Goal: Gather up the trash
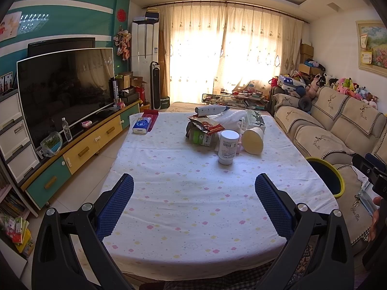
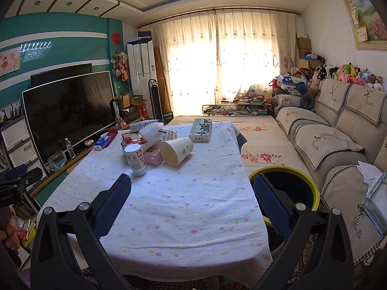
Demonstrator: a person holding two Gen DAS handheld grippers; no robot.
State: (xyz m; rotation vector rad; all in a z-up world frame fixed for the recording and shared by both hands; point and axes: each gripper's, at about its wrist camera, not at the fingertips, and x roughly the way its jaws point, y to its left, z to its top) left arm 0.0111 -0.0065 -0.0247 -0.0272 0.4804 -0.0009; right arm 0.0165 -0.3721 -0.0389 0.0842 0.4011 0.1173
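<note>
1. Blue-padded and spread wide, the left gripper (image 1: 194, 193) hangs over the near bare stretch of the flowered tablecloth (image 1: 188, 217), nothing between its fingers.
2. Same story for the right gripper (image 2: 192, 193): fingers far apart, empty, at the table's near edge.
3. Nothing is collected yet, by my reading; this looks like the approach step, with both tools lined up short of the pile.
4. Well ahead of both grippers sits the trash cluster: a white canister (image 1: 228, 147) stands upright at the front, long axis vertical, lid up.
5. Just to its right, the paper cup (image 2: 176, 151) lies tipped on its side, axis roughly level, mouth towards the grippers and down-left in the right view, base aimed away.
6. Behind them, a red snack wrapper (image 1: 205, 123) and a pink box (image 2: 152, 157), crumpled in close.
7. The yellow-rimmed bin (image 2: 285, 169) waits right beside the right gripper's right finger, off the table edge.
8. Next move likely calls for a forward reach, jaws spanning the canister's sides or the cup across its axis.
</note>
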